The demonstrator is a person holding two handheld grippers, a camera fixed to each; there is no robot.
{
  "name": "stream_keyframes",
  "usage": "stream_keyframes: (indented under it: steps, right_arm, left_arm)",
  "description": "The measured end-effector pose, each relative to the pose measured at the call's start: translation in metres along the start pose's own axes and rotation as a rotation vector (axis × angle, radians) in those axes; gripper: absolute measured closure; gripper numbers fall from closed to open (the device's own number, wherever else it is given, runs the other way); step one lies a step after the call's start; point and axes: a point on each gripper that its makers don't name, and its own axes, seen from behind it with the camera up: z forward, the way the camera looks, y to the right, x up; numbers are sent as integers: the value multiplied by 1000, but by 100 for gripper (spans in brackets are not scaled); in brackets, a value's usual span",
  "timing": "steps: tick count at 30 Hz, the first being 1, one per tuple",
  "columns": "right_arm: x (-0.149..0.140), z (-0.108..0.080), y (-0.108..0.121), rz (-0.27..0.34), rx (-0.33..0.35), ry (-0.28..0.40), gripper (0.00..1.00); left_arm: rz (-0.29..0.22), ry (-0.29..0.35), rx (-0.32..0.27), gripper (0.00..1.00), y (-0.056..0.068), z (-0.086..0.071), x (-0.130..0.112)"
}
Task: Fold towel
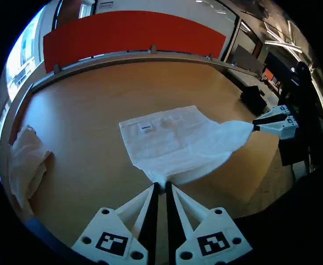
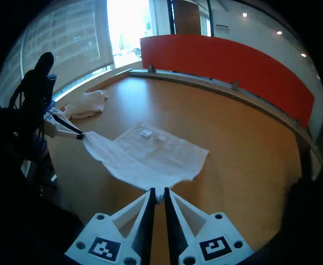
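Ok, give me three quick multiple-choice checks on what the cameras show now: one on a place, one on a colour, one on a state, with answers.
1. Where is the crumpled white cloth?
A. On the floor.
B. By the edge of the table, apart from the towel.
C. On a chair.

2. What colour is the divider panel behind the table?
A. Red.
B. Blue.
C. Green.

3. How is the towel held?
A. Lying flat, untouched.
B. Folded in a stack.
C. One corner pinched in each gripper, its middle resting on the table.

Answers:
1 B: bare wood lies between the cloth and the towel.
2 A: the panel is plainly red in both views.
3 C: the left gripper and the right gripper each close on a corner.
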Motion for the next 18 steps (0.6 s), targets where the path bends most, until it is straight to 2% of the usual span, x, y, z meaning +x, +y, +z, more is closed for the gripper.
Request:
stream_keyframes:
  steps: [11,18]
  right_arm:
    - [9,5,7,-17,-2,4,85]
    - [27,22,27,-28,-21,13,85]
  left_arm:
    - [5,12,7,88,-3,3,12]
    - [2,42,26,88,-15,15,36]
